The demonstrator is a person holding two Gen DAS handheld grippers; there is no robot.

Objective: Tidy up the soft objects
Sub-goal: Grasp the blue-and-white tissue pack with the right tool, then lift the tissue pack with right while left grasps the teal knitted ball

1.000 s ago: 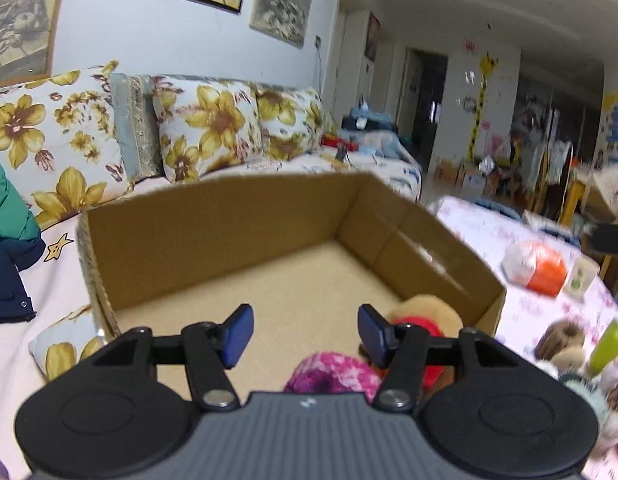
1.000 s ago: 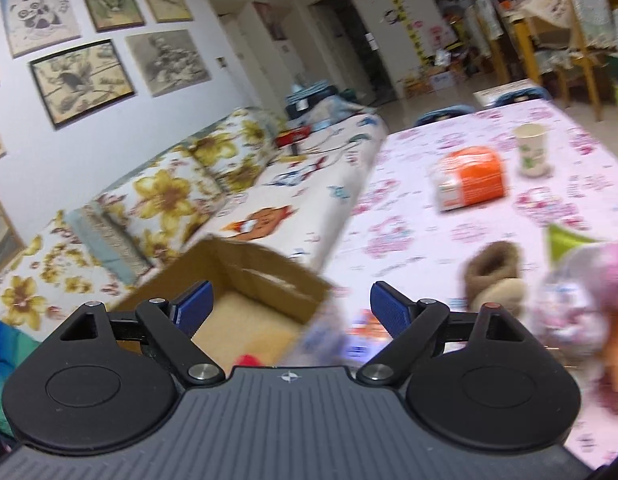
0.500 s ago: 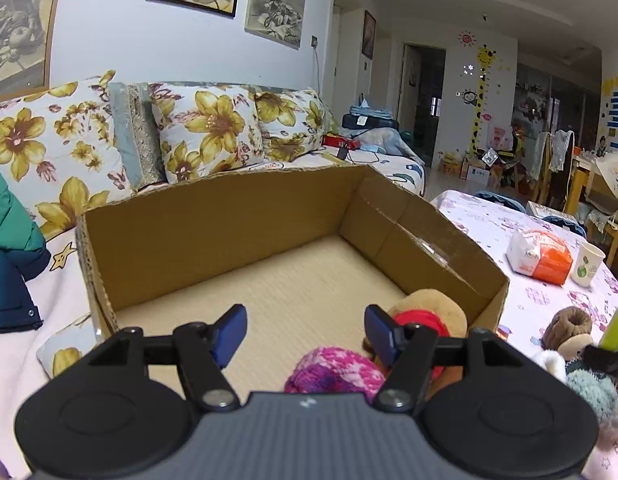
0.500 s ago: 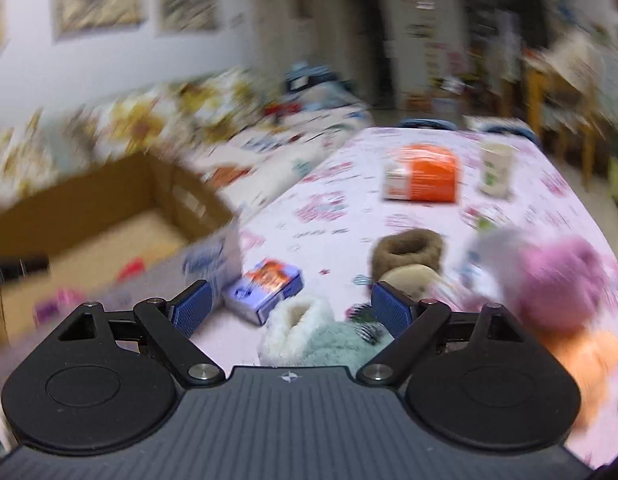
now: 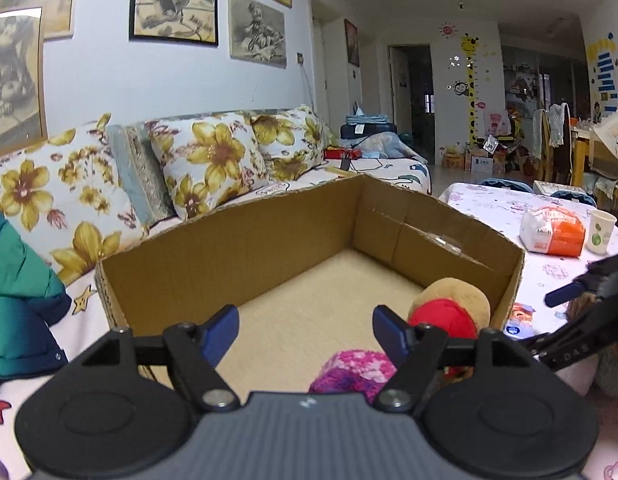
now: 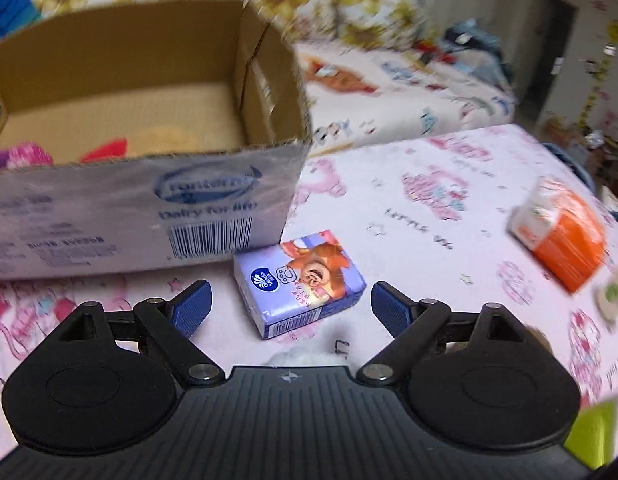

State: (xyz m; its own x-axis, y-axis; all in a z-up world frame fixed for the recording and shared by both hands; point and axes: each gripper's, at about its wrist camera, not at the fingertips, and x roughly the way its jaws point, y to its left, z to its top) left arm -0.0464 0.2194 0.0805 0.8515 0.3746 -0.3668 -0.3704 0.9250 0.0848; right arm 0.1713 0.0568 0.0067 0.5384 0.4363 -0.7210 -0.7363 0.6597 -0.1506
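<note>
A cardboard box stands open at the table edge; it also shows in the right wrist view. Inside lie a pink knitted soft thing and a tan and red plush toy. My left gripper is open and empty above the box's near side. My right gripper is open and empty, low over the table, with a purple tissue pack lying between its fingers just ahead. A white fluffy thing peeks out under the right gripper.
An orange and white pack and a paper cup lie on the pink-patterned table. A sofa with flowered cushions stands behind the box. A green jacket lies at left. The right gripper's arm shows at the right edge of the left wrist view.
My right gripper has swung left and down, from the soft toys on the table to the tissue pack beside the box. My left gripper has stayed over the box, open.
</note>
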